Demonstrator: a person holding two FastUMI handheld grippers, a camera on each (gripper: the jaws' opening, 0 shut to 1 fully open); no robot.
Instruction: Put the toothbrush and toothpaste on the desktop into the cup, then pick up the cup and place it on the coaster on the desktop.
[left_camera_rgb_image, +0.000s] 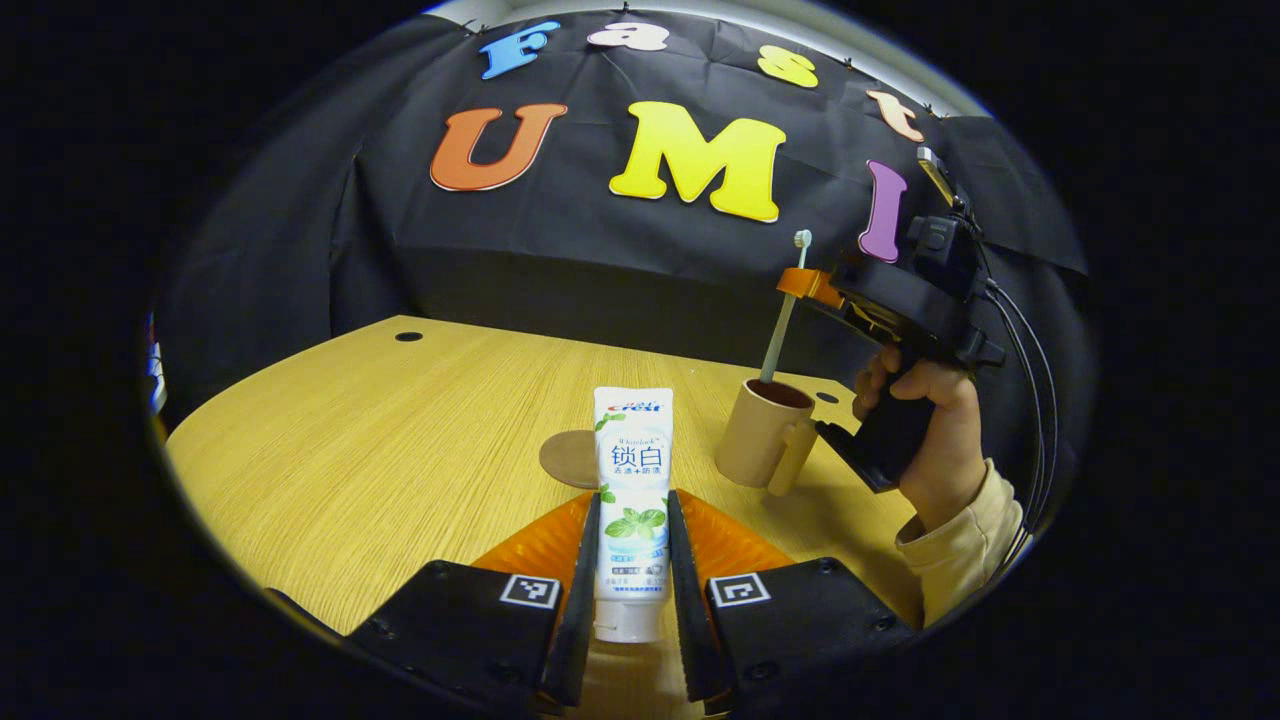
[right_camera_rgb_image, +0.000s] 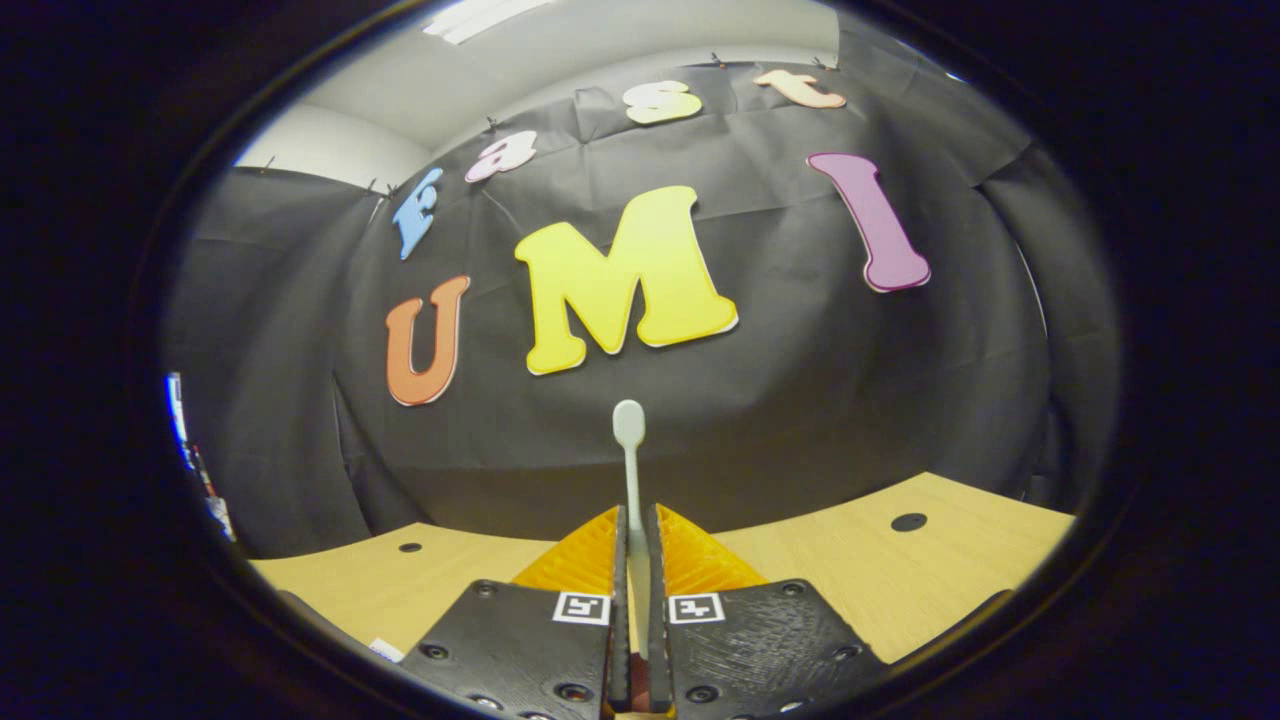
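Wooden desk is carrying the cup; the right gripper jaws are pinching the toothbrush, lowering its handle into the cup. The left gripper jaws are clamping the toothpaste (upright, near the coaster), not yet in the cup.

Toothbrush between right gripper fingers

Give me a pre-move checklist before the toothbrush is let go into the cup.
1. Right hand-held gripper shut on the toothbrush: ok.
2. Toothbrush lower end inside the cup: ok.
3. Toothbrush end touching the cup bottom: cannot tell.
4. Left hand-held gripper shut on the toothpaste: ok.
5. Coaster bare on the desktop: ok, partly hidden by the tube.
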